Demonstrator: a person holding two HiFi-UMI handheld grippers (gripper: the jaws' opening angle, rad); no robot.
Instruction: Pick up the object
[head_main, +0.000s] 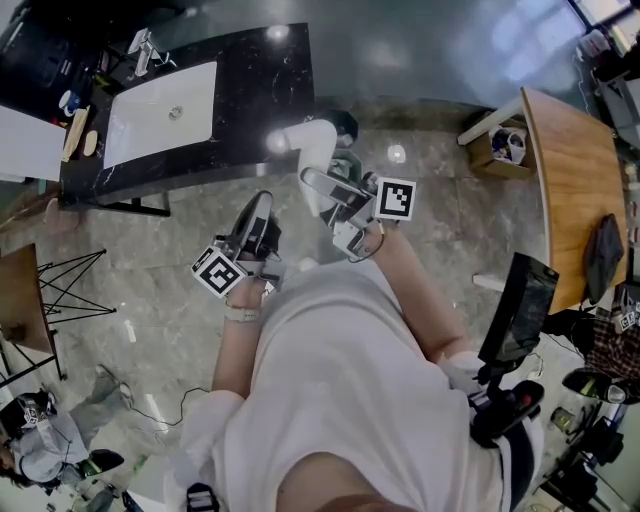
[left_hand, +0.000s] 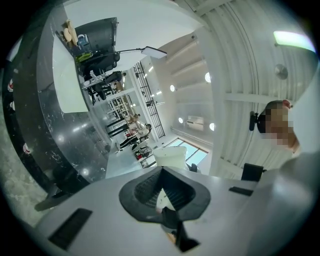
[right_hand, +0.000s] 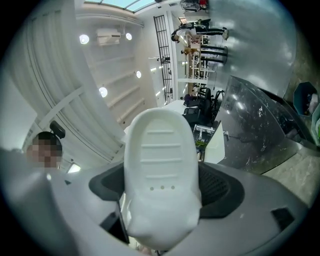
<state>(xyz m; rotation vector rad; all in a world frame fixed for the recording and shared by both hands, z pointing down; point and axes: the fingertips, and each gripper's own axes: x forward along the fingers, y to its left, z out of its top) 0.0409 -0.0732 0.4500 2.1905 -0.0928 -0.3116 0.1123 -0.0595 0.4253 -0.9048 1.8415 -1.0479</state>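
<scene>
A white shoe (head_main: 308, 143) with a ribbed sole (right_hand: 161, 165) is held in the air above the marble floor, sole toward the right gripper's camera. My right gripper (head_main: 318, 178) is shut on it, its dark pads (right_hand: 222, 187) pressing both sides. The shoe fills the middle of the right gripper view and hides the fingertips. My left gripper (head_main: 260, 205) hangs just left of the shoe, apart from it. Its pads (left_hand: 145, 192) stand together with only a thin slit and hold nothing. Both grippers point upward, toward ceiling and walls.
A black counter (head_main: 260, 90) with a white sink (head_main: 160, 110) stands ahead, just beyond the shoe. A curved wooden table (head_main: 565, 190) and a cardboard box (head_main: 500, 145) lie to the right. A black wire frame (head_main: 70, 285) stands at the left, and a dark screen on a stand (head_main: 515, 310) at the near right.
</scene>
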